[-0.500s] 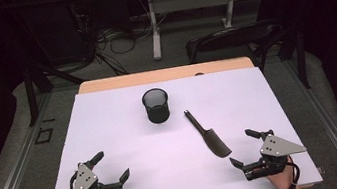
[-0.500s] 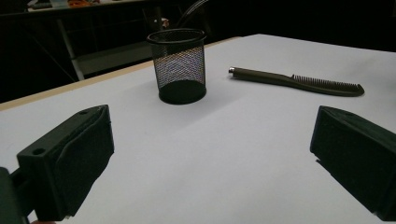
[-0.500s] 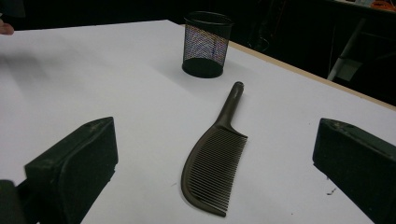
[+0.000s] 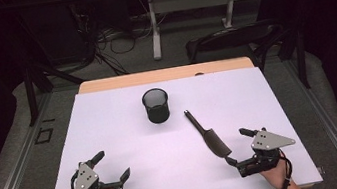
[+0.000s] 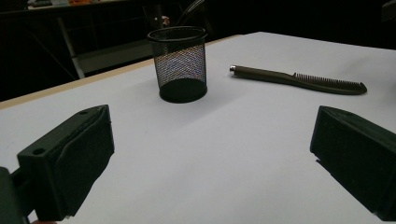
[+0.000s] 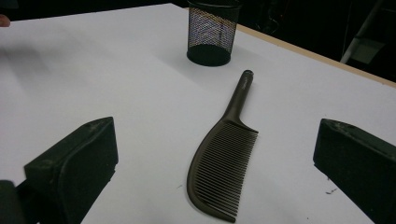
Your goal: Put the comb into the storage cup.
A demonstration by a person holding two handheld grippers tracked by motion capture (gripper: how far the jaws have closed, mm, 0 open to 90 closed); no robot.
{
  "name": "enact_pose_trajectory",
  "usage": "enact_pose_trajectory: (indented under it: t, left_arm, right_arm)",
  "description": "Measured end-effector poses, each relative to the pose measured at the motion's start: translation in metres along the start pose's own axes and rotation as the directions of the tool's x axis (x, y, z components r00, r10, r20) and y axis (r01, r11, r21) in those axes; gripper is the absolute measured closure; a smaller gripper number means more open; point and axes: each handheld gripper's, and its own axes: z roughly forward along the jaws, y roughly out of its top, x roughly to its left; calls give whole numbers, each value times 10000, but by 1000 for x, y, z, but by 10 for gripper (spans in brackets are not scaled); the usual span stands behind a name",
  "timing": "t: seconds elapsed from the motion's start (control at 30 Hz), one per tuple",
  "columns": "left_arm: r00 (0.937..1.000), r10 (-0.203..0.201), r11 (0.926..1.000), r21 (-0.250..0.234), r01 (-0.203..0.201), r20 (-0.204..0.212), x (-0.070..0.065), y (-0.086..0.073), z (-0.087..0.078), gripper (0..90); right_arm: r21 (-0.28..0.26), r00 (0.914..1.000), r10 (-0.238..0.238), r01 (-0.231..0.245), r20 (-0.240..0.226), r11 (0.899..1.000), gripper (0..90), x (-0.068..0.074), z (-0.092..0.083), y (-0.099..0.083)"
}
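Both grippers are spread wide w/ nothing held: left gripper (image 4: pixel 114 167), right gripper (image 4: pixel 235 147). Since a moment ago, nothing has shifted; comb (image 4: pixel 206 135) lies just beside right jaws, so pickup isn't begun.

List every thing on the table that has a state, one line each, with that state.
mesh cup: upright on the white sheet, nothing seen inside, untouched.
comb: lying flat, handle toward the mesh cup, teeth end near the right claw, not held.
left claw: jaws wide open, nothing between them.
right claw: jaws wide open, comb just ahead, not gripped.
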Motion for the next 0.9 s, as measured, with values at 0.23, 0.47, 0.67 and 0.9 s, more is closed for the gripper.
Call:
enact_pose_trajectory:
  t: [0.23,0.47,0.67,0.9]
  left_arm:
    - [10000,7,10000,71,-7,-68,1,-1,-1,0]
    - [10000,9,9999,127,-8,-41,0,-1,0,0]
    - [9999,7,9999,155,-5,-102,1,-1,-1,0]
    - [9998,-89,9999,109,92,-204,2,-2,-3,0]
  right_arm:
    - [445,9999,90,-86,-84,9990,0,-2,11,5]
    - [990,9993,383,-377,-40,9944,0,-7,22,13]
    - [1296,9993,357,-337,-132,9910,0,-12,34,20]
    - [1483,9993,299,-261,-232,9886,0,-17,49,28]
